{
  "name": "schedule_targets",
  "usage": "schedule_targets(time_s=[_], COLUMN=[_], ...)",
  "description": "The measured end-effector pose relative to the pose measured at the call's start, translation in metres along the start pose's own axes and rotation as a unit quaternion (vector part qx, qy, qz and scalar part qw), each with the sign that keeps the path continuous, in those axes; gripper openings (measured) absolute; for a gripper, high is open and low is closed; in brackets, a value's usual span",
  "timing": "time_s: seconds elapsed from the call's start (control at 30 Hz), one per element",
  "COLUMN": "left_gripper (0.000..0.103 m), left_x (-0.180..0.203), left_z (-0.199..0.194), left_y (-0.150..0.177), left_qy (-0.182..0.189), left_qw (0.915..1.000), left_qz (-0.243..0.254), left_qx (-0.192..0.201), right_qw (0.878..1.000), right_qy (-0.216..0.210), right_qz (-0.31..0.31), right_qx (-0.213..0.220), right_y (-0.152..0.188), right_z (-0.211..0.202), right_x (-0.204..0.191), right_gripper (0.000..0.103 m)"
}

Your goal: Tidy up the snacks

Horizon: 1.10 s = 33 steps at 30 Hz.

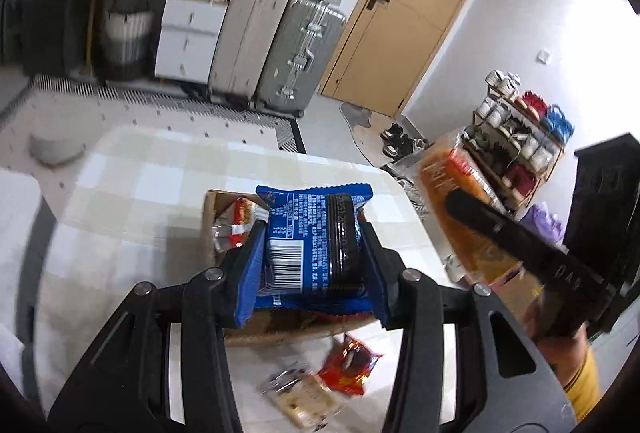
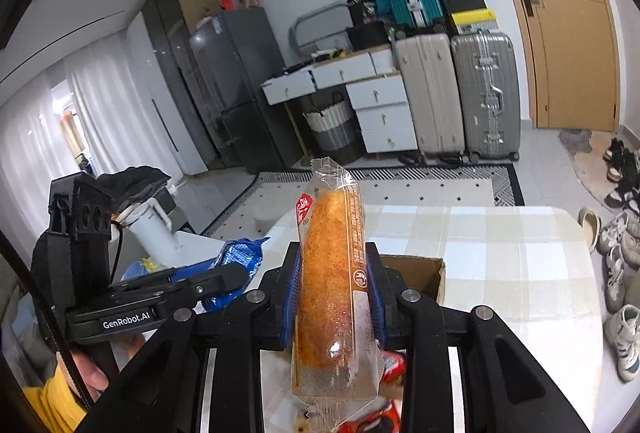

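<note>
My left gripper [image 1: 314,245] is shut on a blue snack packet [image 1: 316,233] and holds it above an open cardboard box [image 1: 212,217] that has red-and-white snack packets inside. My right gripper [image 2: 334,273] is shut on a clear-wrapped orange bread roll [image 2: 332,273] and holds it upright in the air. The roll also shows at the right of the left wrist view [image 1: 460,201], and the blue packet at the left of the right wrist view [image 2: 236,257]. The box's corner shows behind the roll [image 2: 420,269].
The box sits on a table with a checked cloth [image 1: 140,193]. A red snack packet [image 1: 348,365] and a pale clear-wrapped snack [image 1: 308,397] lie on the table in front of the box. Suitcases [image 1: 280,45], drawers and a door stand beyond; shoes [image 2: 620,253] lie on the floor at the right.
</note>
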<state>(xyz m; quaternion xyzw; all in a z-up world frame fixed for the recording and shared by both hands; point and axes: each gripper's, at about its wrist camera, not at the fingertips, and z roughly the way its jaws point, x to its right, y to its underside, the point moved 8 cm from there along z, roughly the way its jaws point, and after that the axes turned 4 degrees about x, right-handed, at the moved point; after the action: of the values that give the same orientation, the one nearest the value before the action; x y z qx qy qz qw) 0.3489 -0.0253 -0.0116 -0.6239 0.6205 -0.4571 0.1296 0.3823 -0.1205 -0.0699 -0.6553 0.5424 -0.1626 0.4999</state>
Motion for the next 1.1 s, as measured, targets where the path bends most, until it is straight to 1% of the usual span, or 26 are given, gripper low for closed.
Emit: schedule_targets(time_s=[0.03,0.13,0.23,0.27,0.33,0.5,0.57,0.63,0.7,0.77,0.83,0.9,0.93,0.97,1.1], left_gripper=[0.042,0.042,0.042,0.042,0.042,0.042,0.042,0.042,0.042,0.042,0.042,0.042,0.042,0.042,0.042], left_x=[-0.001,-0.001,0.002,0.001,0.002,0.005,0.005,0.006,0.002,0.000,-0.001,0.000,0.000,0.001,0.003], left_z=[0.009,0.033,0.056,0.068,0.082,0.117,0.127,0.134,0.143,0.149,0.154,0.158,0.161,0.160,0.159], left_y=[-0.004,-0.017,-0.026,-0.029,-0.030,-0.024,-0.020,-0.017,-0.013,-0.008,-0.008,-0.007,-0.007,-0.005,-0.002], left_qy=[0.004,0.005,0.005,0.001,0.002,0.004,0.001,0.006,0.004,0.001,-0.002,-0.001,-0.002,-0.001,0.000], left_qw=[1.0000,0.9999,0.9997,0.9995,0.9991,0.9979,0.9976,0.9971,0.9965,0.9962,0.9961,0.9960,0.9961,0.9961,0.9961], left_qz=[-0.005,-0.008,-0.005,-0.002,-0.002,-0.001,0.000,-0.001,-0.005,-0.007,-0.008,-0.005,-0.005,-0.003,-0.001], left_qx=[-0.007,-0.013,-0.024,-0.033,-0.042,-0.064,-0.069,-0.076,-0.084,-0.087,-0.088,-0.090,-0.088,-0.088,-0.088], right_qw=[1.000,1.000,0.999,0.998,0.997,0.995,0.994,0.993,0.992,0.990,0.990,0.989,0.988,0.988,0.990], right_qy=[0.002,0.016,0.028,0.034,0.040,0.055,0.059,0.072,0.064,0.074,0.072,0.083,0.081,0.080,0.095], right_qz=[0.005,0.006,0.007,0.008,0.015,0.027,0.031,0.031,0.040,0.041,0.043,0.045,0.045,0.044,0.033], right_qx=[-0.008,-0.023,-0.042,-0.049,-0.063,-0.077,-0.083,-0.093,-0.103,-0.109,-0.115,-0.117,-0.122,-0.123,-0.101], right_y=[-0.002,-0.003,0.003,0.008,0.016,0.034,0.038,0.041,0.045,0.047,0.049,0.050,0.051,0.051,0.046], right_z=[0.009,0.030,0.051,0.057,0.068,0.083,0.087,0.091,0.094,0.096,0.099,0.099,0.101,0.102,0.093], right_x=[0.004,0.012,0.021,0.024,0.030,0.044,0.048,0.054,0.056,0.060,0.062,0.066,0.066,0.065,0.065], right_gripper=[0.029,0.029,0.029,0.029,0.030,0.030,0.030,0.030,0.030,0.030,0.030,0.033,0.037,0.037,0.037])
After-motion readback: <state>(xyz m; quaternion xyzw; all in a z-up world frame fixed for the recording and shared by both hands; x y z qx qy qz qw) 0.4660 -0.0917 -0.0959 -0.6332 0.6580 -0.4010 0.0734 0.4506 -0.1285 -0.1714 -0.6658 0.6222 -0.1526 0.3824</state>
